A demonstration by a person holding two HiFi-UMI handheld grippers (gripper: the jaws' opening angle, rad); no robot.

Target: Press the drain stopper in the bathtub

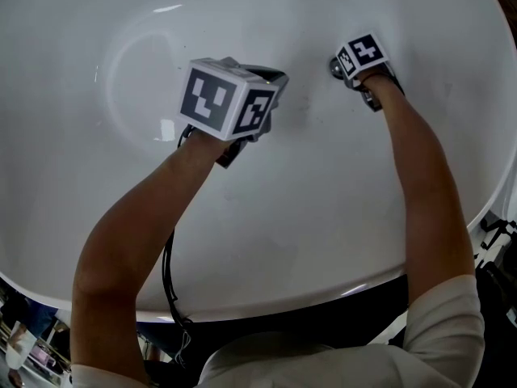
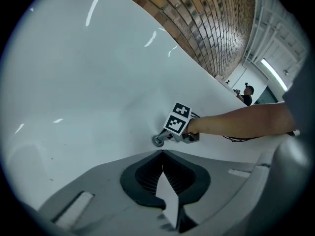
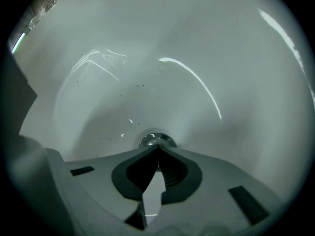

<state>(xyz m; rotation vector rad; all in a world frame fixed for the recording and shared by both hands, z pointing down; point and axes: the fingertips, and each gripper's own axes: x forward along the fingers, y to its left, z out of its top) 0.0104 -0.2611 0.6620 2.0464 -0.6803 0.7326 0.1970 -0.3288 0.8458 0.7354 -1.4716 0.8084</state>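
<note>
White bathtub (image 1: 323, 208): right gripper (image 3: 158, 149) fingers pressed together, tips at drain stopper (image 3: 156, 140); left gripper (image 2: 162, 154) fingers together too

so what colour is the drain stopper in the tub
Shiny silver metal. The drain stopper shows best in the right gripper view, against the white bathtub.

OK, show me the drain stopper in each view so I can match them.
Head view: drain stopper, right of centre near the top, only a chrome edge showing left of the right gripper.
Left gripper view: near the centre, a small chrome disc just above the shut left gripper.
Right gripper view: centre, just past the shut tips.
Shared landmark: the right gripper, its tip at the stopper.
</note>
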